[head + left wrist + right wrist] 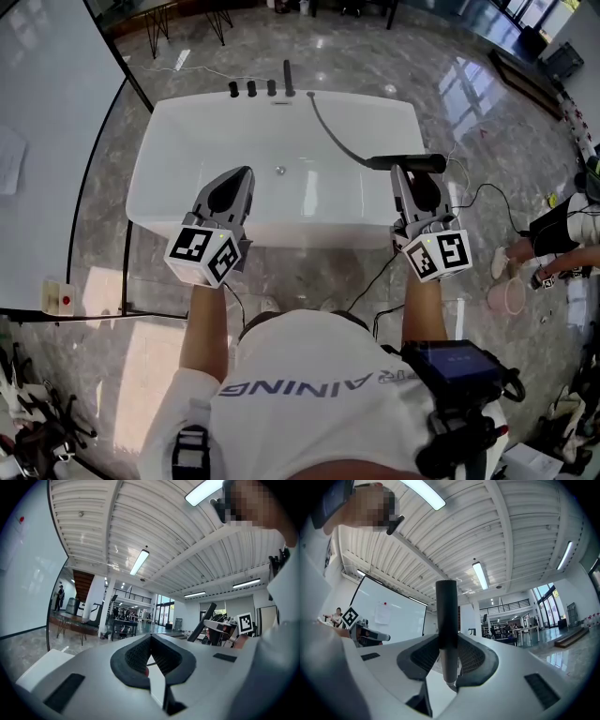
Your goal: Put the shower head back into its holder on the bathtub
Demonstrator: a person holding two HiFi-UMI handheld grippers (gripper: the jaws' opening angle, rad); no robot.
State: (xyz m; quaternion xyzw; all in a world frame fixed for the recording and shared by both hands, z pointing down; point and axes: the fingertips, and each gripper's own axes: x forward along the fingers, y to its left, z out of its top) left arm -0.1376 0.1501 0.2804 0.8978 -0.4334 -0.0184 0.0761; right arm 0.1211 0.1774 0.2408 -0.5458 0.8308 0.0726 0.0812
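Note:
The white bathtub (187, 141) stands ahead of me in the head view. On its far rim is a row of black fittings (251, 88) with a taller spout (288, 78). A grey hose (330, 134) curves from that rim to the black stick-shaped shower head (419, 162). It lies crosswise over the tub's right end, and my right gripper (405, 171) is shut on it. In the right gripper view the shower head (446, 616) stands upright between the pads (471, 658). My left gripper (242, 173) hovers over the tub's near left rim, shut and empty, as its own view (151, 653) also shows.
A curved glass partition (94, 159) stands to the left of the tub. A black cable (487, 192) trails over the marble floor at the right. A seated person (562, 234) and a pink basin (507, 298) are there too. Tables and chairs stand beyond the tub.

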